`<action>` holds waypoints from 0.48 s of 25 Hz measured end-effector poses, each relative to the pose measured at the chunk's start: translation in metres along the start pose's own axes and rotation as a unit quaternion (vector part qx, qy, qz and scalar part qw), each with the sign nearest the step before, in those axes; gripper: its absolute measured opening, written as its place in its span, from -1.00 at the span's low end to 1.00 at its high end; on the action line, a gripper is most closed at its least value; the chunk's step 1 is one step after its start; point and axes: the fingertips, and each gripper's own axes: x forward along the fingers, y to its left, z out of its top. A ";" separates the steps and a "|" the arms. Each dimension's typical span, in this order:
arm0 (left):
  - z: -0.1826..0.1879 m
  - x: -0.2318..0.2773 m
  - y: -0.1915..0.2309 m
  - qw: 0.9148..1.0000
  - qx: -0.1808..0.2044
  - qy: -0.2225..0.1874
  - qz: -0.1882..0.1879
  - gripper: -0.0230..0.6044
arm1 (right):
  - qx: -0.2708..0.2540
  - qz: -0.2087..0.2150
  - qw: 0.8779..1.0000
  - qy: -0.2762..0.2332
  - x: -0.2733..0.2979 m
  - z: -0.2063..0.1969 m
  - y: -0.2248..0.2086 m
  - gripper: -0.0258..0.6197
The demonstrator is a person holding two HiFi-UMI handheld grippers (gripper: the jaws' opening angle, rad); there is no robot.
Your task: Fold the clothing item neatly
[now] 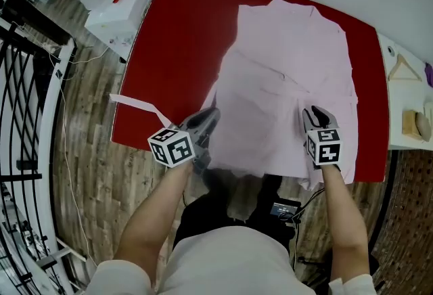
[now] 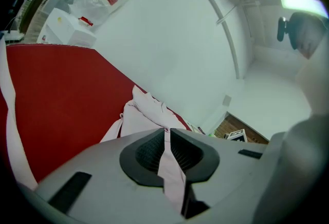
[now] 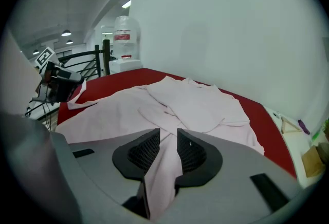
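Left tool (image 1: 205, 124) clamped on a thin strip of the pink garment (image 1: 284, 77); right tool (image 1: 315, 115) pinching a fold at its near hem. Garment lies ahead of both tools on the red worktop (image 1: 176, 50) — long axis running away from them, near hem spanning between them.

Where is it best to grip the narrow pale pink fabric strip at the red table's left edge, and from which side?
Grip the narrow pale pink fabric strip at its free end, from the left of the red table. That end seems to stick out past the table's edge, so jaws could close above and below it without scraping.
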 end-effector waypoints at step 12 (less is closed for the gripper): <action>0.011 -0.058 0.042 1.000 -0.018 -0.009 0.017 -0.83 | -0.034 0.065 0.997 -0.009 0.038 0.051 0.121 -0.59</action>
